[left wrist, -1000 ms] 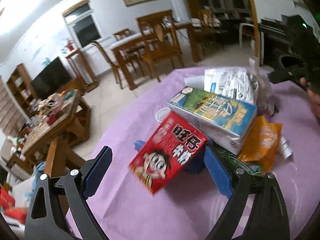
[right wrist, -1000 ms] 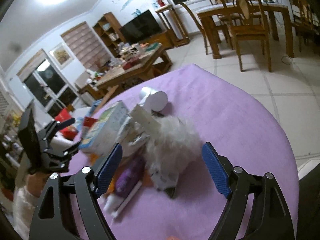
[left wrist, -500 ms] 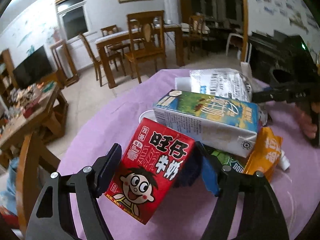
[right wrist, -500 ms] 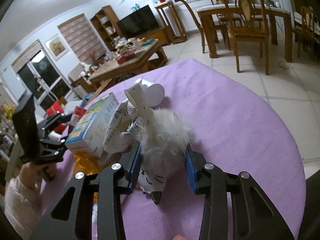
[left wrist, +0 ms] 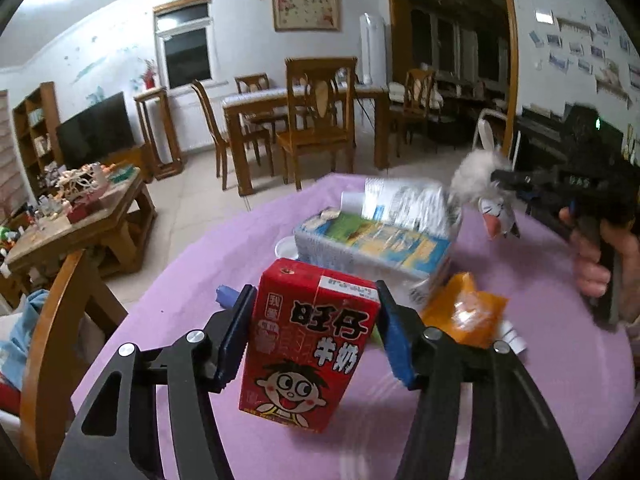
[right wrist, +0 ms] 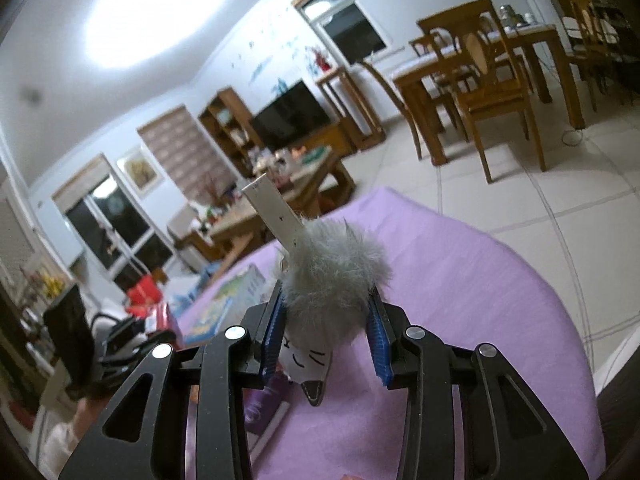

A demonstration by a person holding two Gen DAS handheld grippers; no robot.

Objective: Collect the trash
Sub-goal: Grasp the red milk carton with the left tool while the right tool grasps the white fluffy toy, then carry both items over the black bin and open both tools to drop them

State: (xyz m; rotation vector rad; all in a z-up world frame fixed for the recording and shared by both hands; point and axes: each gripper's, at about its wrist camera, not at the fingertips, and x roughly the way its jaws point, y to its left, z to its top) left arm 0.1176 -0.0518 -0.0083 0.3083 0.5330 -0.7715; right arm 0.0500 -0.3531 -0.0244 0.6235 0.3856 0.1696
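My left gripper (left wrist: 314,338) is shut on a red milk carton (left wrist: 308,344) with a cartoon face and holds it upright above the purple table (left wrist: 520,400). My right gripper (right wrist: 326,330) is shut on a grey furry toy (right wrist: 334,280) with a white strip sticking up, lifted off the table; it also shows in the left wrist view (left wrist: 478,180). A blue-green juice carton (left wrist: 376,246), a silver-white wrapper (left wrist: 404,204) and an orange packet (left wrist: 464,314) lie in a pile on the table.
A white cup (left wrist: 286,248) lies beside the pile. A purple tube (right wrist: 266,404) lies below the right gripper. A wooden chair back (left wrist: 60,340) stands at the table's left edge. A cluttered coffee table (left wrist: 76,216) and dining set (left wrist: 304,120) stand beyond.
My left gripper has closed on the red carton and raised it upright. My right gripper has closed on the furry toy and lifted it off the pile.
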